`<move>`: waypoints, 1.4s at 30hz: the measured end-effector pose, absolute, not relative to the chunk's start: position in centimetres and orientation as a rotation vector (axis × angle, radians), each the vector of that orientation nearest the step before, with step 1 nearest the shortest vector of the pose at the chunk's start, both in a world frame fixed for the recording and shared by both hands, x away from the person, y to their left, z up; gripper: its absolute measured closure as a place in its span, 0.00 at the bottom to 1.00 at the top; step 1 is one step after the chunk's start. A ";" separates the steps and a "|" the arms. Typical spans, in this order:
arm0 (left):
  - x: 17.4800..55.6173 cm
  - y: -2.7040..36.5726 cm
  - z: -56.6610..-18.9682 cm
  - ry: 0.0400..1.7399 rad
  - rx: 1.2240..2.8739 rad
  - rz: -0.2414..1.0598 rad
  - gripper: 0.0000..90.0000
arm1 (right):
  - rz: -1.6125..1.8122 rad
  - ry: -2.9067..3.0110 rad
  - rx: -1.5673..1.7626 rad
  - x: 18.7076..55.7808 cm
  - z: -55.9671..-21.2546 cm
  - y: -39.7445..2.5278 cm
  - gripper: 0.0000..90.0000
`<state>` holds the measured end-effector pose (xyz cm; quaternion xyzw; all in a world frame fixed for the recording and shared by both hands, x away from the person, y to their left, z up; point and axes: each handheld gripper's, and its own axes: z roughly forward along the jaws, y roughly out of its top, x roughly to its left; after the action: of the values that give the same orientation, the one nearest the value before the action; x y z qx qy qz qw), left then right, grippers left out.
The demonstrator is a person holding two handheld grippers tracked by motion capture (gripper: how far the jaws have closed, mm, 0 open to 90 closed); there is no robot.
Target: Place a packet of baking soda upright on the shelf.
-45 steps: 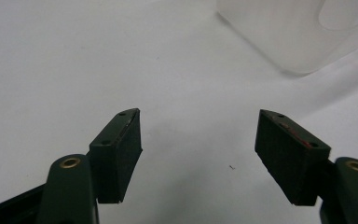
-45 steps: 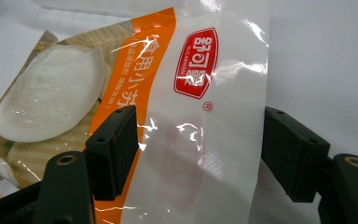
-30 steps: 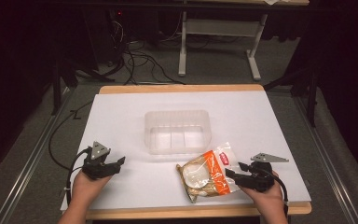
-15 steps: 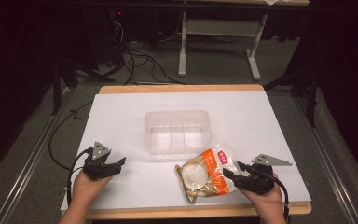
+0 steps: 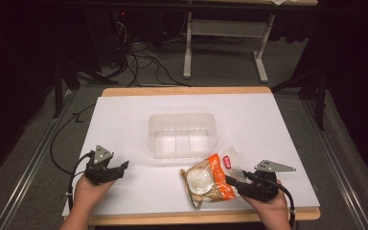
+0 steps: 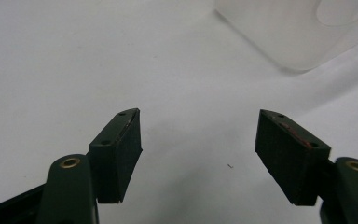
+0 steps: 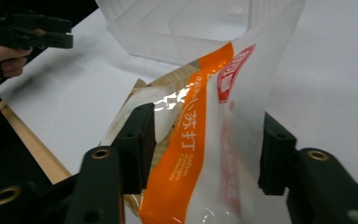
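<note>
Step in hand: the right tongs (image 5: 232, 181) are grasping the snack bag (image 5: 210, 178), likely bound for the clear tub (image 5: 182, 134).
Bag: lying on the white bench (image 5: 278, 129), just in front of the tub, its sealed end between the jaws.
Grip advice: be pinching the flat seam squarely, since the film looks slippery and is twisting.
Left tongs (image 5: 120, 167): resting released near the bench's left edge, holding nothing.
Lift: be raising the bag over the tub's near rim before letting go.
</note>
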<state>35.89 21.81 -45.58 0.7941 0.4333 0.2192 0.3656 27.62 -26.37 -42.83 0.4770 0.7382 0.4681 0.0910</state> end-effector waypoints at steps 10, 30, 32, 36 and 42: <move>35.9 21.9 -45.6 1.121 2.034 0.566 0.35 | 1.394 2.146 1.413 27.6 -42.0 -27.3 1.00; 36.0 22.1 -45.6 1.122 2.028 0.567 0.35 | 1.341 1.820 1.414 27.6 -37.8 -32.3 1.00; 36.0 22.1 -45.6 1.122 2.031 0.567 0.35 | 1.344 1.813 1.410 28.0 -37.6 -32.2 1.00; 35.9 22.1 -45.5 1.121 2.027 0.565 0.35 | 1.291 1.824 1.377 30.2 -36.3 -30.8 1.00; 35.9 22.1 -45.5 1.121 2.028 0.564 0.35 | 1.220 1.838 1.346 32.1 -35.5 -29.1 1.00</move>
<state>35.87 22.11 -45.52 0.7903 0.4367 0.2198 0.3693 32.14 -29.11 -35.52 0.5007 0.6838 0.4539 0.2752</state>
